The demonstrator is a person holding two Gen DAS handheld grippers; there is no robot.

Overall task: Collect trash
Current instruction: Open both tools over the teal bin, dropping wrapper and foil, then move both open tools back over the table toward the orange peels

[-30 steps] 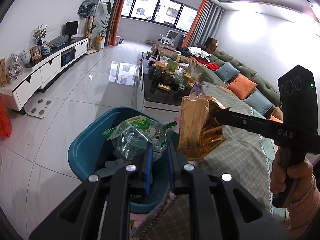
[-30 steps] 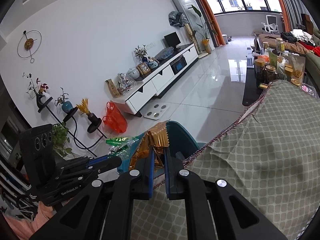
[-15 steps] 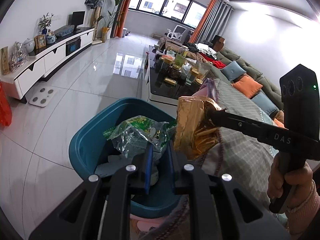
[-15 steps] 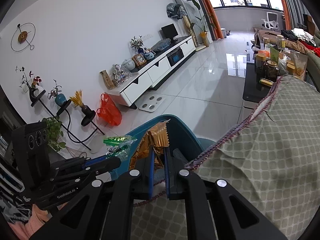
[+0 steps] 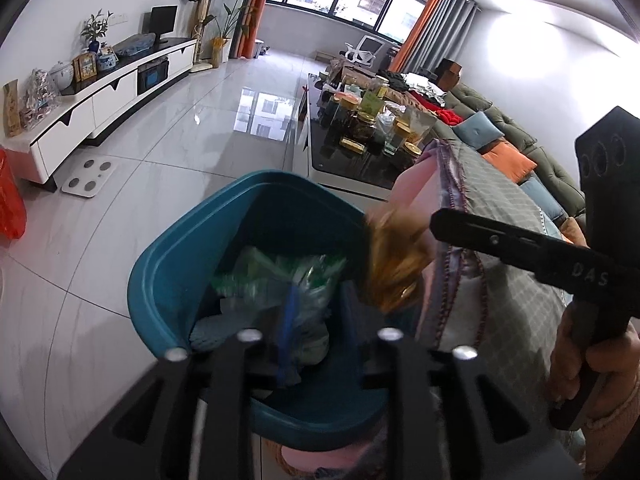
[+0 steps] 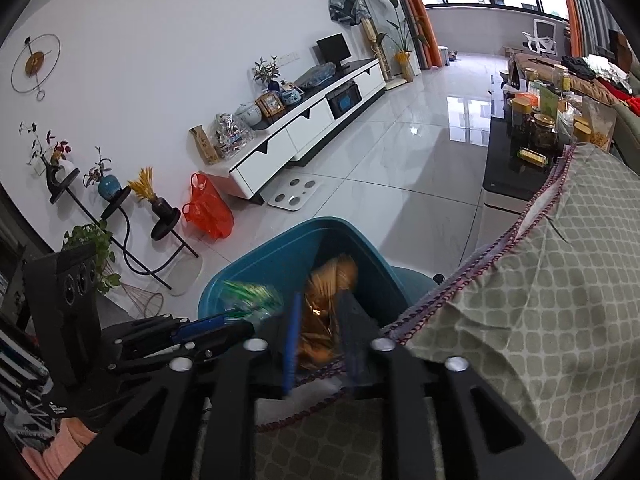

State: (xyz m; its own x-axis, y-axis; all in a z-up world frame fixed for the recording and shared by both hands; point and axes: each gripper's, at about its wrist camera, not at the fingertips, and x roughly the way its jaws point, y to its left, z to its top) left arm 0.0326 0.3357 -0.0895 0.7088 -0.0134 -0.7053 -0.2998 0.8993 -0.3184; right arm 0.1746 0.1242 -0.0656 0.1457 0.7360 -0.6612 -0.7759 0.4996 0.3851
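A teal bin (image 5: 168,264) stands on the floor beside the cloth-covered table (image 5: 492,216). My left gripper (image 5: 320,312) hangs over its mouth with its jaws opening; a clear and green wrapper (image 5: 280,276), blurred, lies loose between them and over the rubbish inside. My right gripper (image 6: 320,324) is over the same bin (image 6: 248,264), jaws opening too, with a gold wrapper (image 6: 324,308) blurred between them. In the left wrist view the gold wrapper (image 5: 394,264) is just off the tip of the right gripper (image 5: 434,220), at the bin's right rim. The green wrapper (image 6: 250,296) sits by the left gripper (image 6: 236,320).
A person's hand (image 5: 592,356) holds the right gripper's handle. A black coffee table (image 5: 360,168) with several jars stands behind the bin, and a sofa with cushions (image 5: 508,160) runs to the right. A white TV cabinet (image 6: 304,128), a red bag (image 6: 208,212) and a floor scale (image 6: 296,196) line the left wall.
Both grippers have come lower over the bin and their jaws have parted. The green wrapper and the gold wrapper, held tight before, are now blurred and dropping toward the bin.
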